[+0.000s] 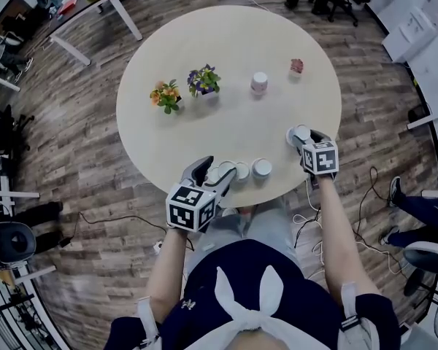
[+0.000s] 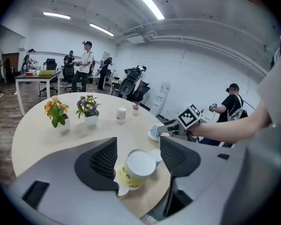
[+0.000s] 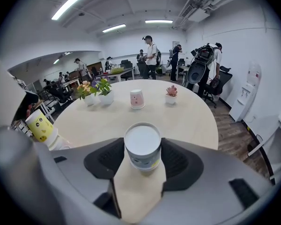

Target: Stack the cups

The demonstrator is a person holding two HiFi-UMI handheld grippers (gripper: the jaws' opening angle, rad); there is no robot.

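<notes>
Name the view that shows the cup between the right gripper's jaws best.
The right gripper view: the cup stands large and centred between the jaws, upside down. The head view shows it small, at the tip of the right gripper; the left gripper view shows it small and distant.

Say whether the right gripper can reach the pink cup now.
Probably not yet: the right gripper has its jaws on a white cup; the path to the pink cup looks free.
</notes>
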